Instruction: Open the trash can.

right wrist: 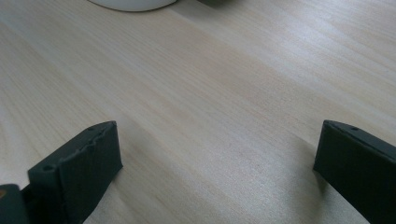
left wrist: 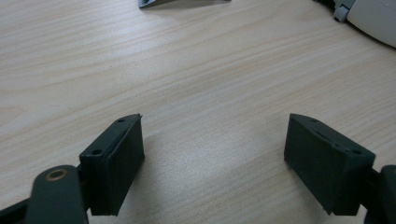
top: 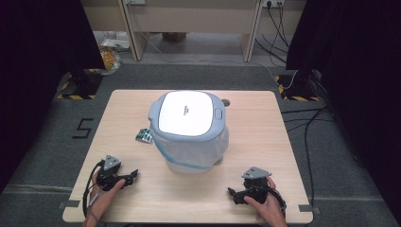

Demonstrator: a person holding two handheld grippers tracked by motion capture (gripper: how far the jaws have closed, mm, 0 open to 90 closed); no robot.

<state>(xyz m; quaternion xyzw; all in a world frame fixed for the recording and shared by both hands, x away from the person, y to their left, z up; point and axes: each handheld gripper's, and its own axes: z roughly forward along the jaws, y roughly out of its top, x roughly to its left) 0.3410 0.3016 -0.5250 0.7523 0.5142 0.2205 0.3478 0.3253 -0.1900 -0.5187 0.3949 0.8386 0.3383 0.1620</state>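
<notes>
From the high view, the small green packet (top: 143, 135) beside the lidded bin (top: 189, 130) is too small to read. The pale wooden desk (top: 265, 142) stands on grey floor. The bin sits mid-desk, well apart from the left gripper (top: 134, 174) and right gripper (top: 231, 193) near the front corners. In the left gripper view, the jaws stand released over bare wood, the bin cut off at the top right. In the right gripper view, the jaws are likewise released and empty.

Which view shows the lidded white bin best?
The high view: the whole bin shows, with lid and bag liner, mid-table. The left gripper view catches just a white edge top right; the right gripper view catches its base.
</notes>
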